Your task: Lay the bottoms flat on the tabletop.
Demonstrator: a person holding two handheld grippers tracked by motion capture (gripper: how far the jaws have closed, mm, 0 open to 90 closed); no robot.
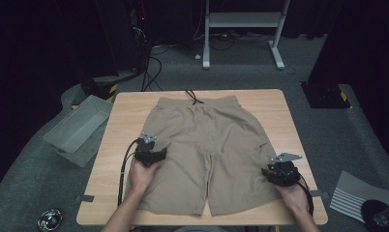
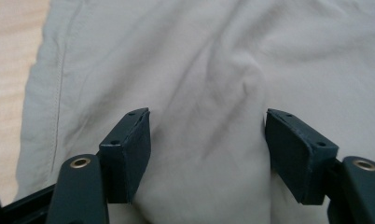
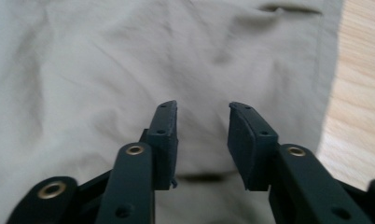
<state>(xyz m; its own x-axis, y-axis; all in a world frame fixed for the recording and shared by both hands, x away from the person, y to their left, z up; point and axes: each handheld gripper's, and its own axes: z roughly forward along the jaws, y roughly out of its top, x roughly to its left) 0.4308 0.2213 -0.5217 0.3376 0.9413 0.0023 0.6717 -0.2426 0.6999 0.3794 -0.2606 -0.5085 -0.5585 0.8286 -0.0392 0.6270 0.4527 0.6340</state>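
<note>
The near hem of the shorts (image 1: 202, 145) is partly hidden by both forearms; the striped mat (image 1: 357, 195) at the right is cut off.

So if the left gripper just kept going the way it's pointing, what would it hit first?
Most likely the beige shorts: the left gripper has its jaws open right over a raised fold of that cloth, with nothing between them.

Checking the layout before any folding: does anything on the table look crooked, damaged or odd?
Nothing stands out. The khaki shorts lie flat and fairly square on the table, waistband at the far edge, with only light wrinkles. The drawstring trails a little past the waistband.
</note>
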